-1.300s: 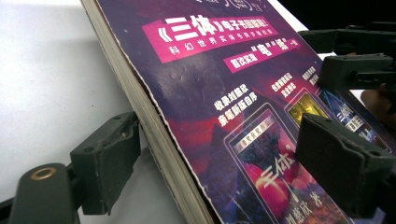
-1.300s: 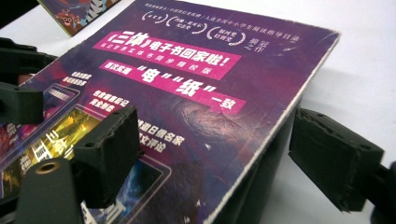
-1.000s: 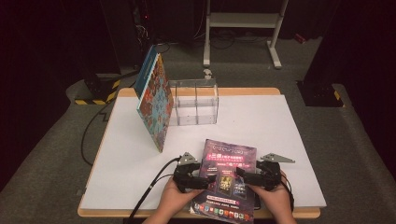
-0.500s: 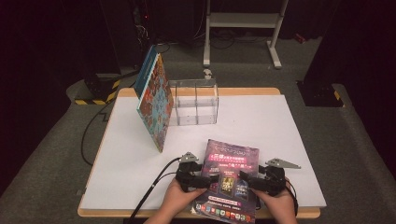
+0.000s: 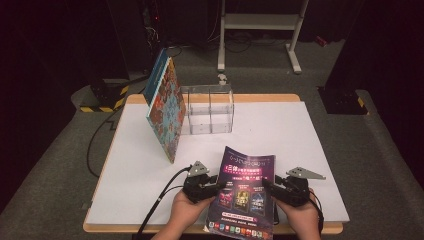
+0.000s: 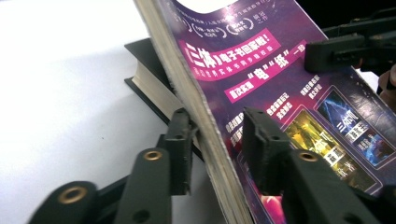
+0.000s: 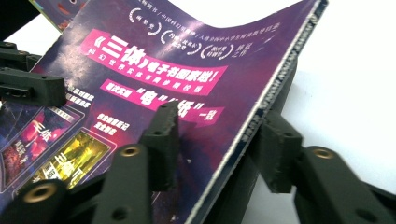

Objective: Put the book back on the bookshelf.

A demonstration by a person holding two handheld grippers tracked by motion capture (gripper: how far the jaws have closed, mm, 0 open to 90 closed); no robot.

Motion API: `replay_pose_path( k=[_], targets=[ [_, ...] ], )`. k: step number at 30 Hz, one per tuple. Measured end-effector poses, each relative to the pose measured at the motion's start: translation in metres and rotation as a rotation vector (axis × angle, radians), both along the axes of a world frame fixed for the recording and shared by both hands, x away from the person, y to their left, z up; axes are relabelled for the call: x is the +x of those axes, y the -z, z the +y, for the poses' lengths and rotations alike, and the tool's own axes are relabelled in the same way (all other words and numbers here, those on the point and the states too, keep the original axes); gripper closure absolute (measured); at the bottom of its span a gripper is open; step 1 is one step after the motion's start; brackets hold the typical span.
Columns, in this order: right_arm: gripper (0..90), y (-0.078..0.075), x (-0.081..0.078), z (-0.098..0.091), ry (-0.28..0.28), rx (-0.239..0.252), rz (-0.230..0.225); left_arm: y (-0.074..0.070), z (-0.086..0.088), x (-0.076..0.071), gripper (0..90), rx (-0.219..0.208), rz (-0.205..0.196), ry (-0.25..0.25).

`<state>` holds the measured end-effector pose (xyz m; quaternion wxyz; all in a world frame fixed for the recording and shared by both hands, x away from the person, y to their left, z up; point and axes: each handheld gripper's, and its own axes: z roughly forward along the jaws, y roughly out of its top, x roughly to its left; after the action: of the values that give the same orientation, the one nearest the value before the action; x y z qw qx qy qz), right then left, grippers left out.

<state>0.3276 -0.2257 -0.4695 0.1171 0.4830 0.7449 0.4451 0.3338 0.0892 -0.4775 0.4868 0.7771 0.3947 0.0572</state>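
At the near edge of the desk (image 5: 125, 200) the left tongs (image 5: 209, 186) straddle the left edge of the purple book (image 5: 245, 192); their jaws have just been closing, and in the left gripper view one pad (image 6: 180, 140) already touches the page block while the other stands just off the cover, so the grip is not yet firm. The book lies between the two tongs, its far end raised and its cover bowed over a darker book (image 6: 149, 88) below. The right tongs (image 5: 272, 187) have just been closing on the right edge and sit close around it, cover pad (image 7: 163, 135) nearly on, underside pad beneath. To lift well, I judge both should squeeze fully and evenly, catching the whole thickness, then rise together, keeping the book level toward the clear rack (image 5: 207, 110) beside the leaning books (image 5: 165, 107).
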Motion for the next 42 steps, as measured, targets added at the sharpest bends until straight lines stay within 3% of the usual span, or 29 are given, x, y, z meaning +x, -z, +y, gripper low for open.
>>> replay_pose_path(
  k=[4,6,9,16,23,29,36,38,42],
  targets=[
    [67.0,-0.006,-0.001,0.002,-0.018,0.014,-0.016,-0.003,0.001,-0.003,73.9,-0.010,-0.020,0.002],
    [68.2,-0.010,-0.002,0.009,-0.018,-0.024,-0.045,-0.006,0.002,-0.005,75.1,0.000,-0.036,0.002],
    [69.6,-0.016,0.000,0.015,-0.020,-0.029,-0.063,-0.011,0.006,-0.008,76.0,0.002,-0.072,-0.013],
    [71.4,-0.037,0.009,0.042,-0.034,-0.034,-0.129,-0.025,0.032,-0.004,77.0,-0.024,-0.136,-0.072],
    [72.1,-0.043,0.024,0.075,-0.038,0.015,-0.149,-0.032,0.067,0.007,79.2,-0.046,-0.171,-0.125],
    [74.3,-0.053,0.034,0.100,-0.036,0.047,-0.188,-0.042,0.086,0.015,80.8,-0.051,-0.232,-0.173],
    [77.2,-0.067,0.044,0.119,-0.040,0.062,-0.236,-0.054,0.098,0.024,81.8,-0.064,-0.302,-0.244],
    [78.8,-0.074,0.048,0.128,-0.041,0.070,-0.274,-0.056,0.100,0.029,82.1,-0.070,-0.332,-0.273],
    [80.3,-0.076,0.056,0.133,-0.034,0.072,-0.297,-0.057,0.098,0.036,82.0,-0.051,-0.382,-0.298]
  ],
)
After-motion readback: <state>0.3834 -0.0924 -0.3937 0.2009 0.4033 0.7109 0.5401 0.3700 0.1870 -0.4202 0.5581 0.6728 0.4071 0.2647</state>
